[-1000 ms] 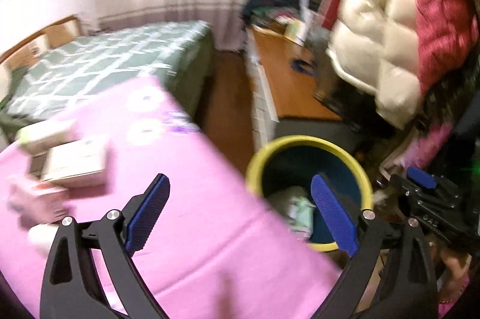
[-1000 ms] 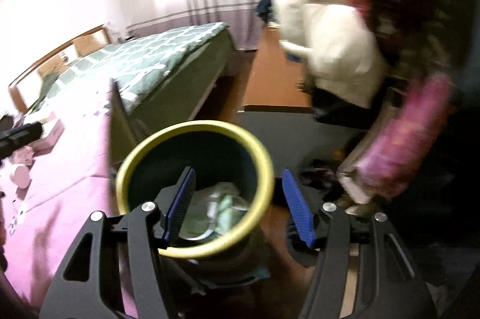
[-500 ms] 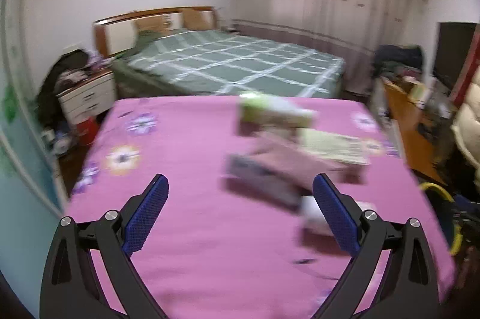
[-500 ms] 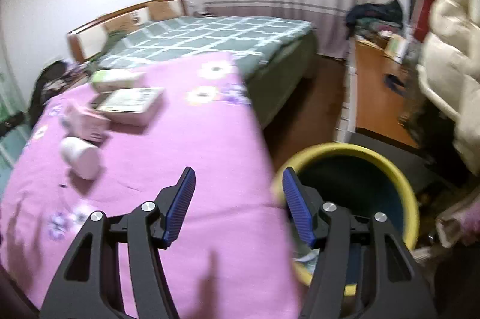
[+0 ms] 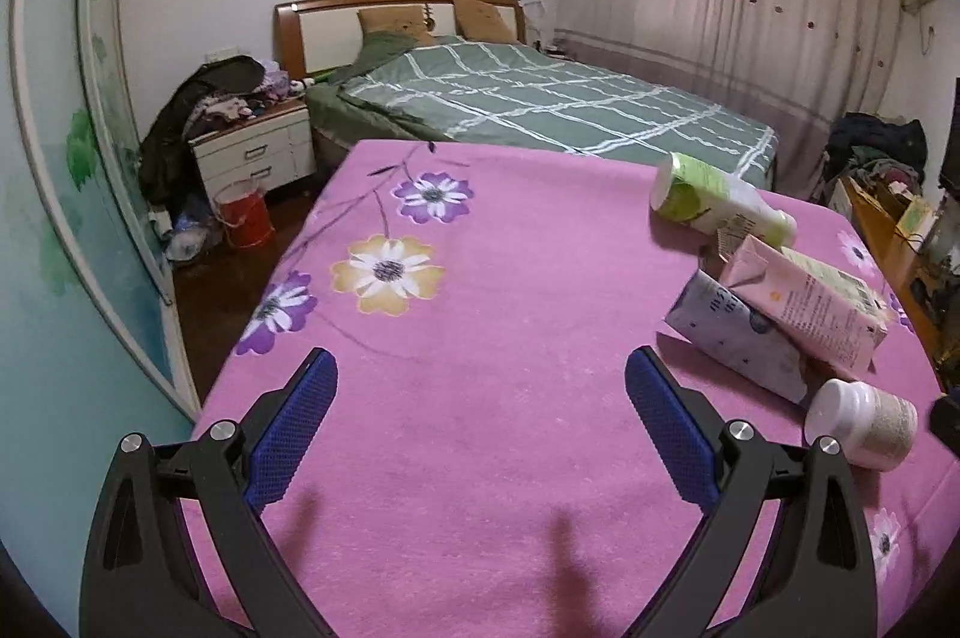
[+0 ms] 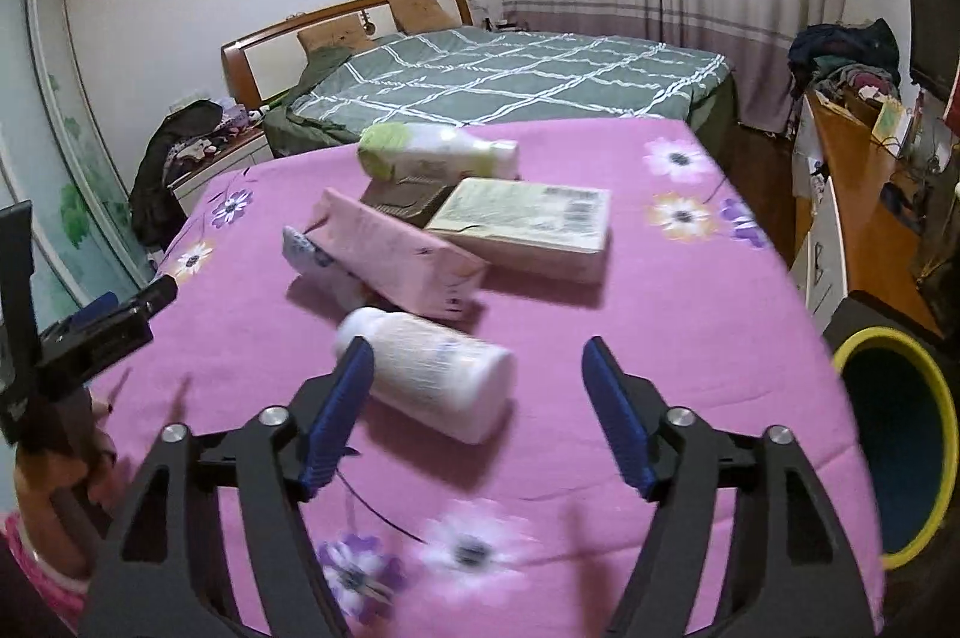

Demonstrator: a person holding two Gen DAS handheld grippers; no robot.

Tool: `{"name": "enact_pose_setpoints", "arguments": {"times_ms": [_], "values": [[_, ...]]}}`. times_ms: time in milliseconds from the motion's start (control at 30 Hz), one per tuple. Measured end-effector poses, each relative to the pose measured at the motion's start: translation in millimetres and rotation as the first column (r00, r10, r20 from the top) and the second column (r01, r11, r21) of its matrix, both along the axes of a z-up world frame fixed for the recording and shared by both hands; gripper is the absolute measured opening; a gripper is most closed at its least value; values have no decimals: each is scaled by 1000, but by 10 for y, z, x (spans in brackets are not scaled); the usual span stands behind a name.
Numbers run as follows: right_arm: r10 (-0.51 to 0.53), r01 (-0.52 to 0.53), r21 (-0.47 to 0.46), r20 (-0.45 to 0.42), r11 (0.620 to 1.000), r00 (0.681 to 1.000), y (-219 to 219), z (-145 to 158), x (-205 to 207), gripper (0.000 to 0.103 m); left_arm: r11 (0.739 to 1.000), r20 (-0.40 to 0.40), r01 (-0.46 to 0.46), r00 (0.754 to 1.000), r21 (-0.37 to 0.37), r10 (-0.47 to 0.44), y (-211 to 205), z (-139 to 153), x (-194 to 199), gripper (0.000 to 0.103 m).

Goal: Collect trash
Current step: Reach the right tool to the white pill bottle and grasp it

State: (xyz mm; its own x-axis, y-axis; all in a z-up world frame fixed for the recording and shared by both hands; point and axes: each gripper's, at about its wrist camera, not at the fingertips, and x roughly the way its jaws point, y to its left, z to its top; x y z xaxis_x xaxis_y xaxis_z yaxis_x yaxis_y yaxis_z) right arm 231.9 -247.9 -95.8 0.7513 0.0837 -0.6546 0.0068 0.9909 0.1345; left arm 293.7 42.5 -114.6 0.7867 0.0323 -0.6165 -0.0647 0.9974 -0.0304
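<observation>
Five pieces of trash lie clustered on the surface (image 6: 660, 314), which is covered by a pink flowered cloth: one green-and-white bottle (image 6: 438, 152) on its side at the far end, one flat beige box (image 6: 528, 224) beside it, one pink carton (image 6: 396, 254) leaning across one pale blue carton (image 6: 312, 260), and one white jar (image 6: 432, 380) lying nearest the cameras. A dark, flattened piece (image 6: 402, 200) sits between the bottle and the box; what it is cannot be told.

The right gripper (image 6: 477, 410) hovers just over the white jar, its jaws opening wide, with the jar lying between them but not pressed by either pad. The left gripper (image 5: 480, 434) hangs over bare cloth with its jaws spread wide and nothing between them; the trash lies off to its right.

One yellow-rimmed bin (image 6: 894, 458) stands on the floor past the right edge of the surface. One bed (image 5: 540, 104) with a green checked cover lies behind.
</observation>
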Motion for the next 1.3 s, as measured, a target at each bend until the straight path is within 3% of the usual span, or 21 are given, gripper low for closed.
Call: {"name": "enact_pose_setpoints", "arguments": {"times_ms": [500, 633, 700, 1033, 1300], "values": [[-91, 88, -34, -76, 995, 993, 409, -291, 341, 92, 999, -9, -18, 1000, -46, 18, 24, 4, -43, 96], [-98, 94, -55, -87, 994, 991, 450, -334, 408, 92, 999, -8, -18, 1000, -47, 17, 23, 6, -45, 96], [-109, 102, -75, -100, 992, 989, 436, -377, 434, 85, 999, -9, -17, 1000, -46, 17, 20, 5, -45, 96], [-66, 64, -28, -81, 998, 995, 102, -294, 176, 84, 999, -5, -12, 1000, -44, 11, 4, 25, -55, 96], [-158, 157, -37, -37, 987, 987, -539, -193, -158, 84, 999, 0, 0, 1000, -34, 0, -31, 41, -62, 96]]}}
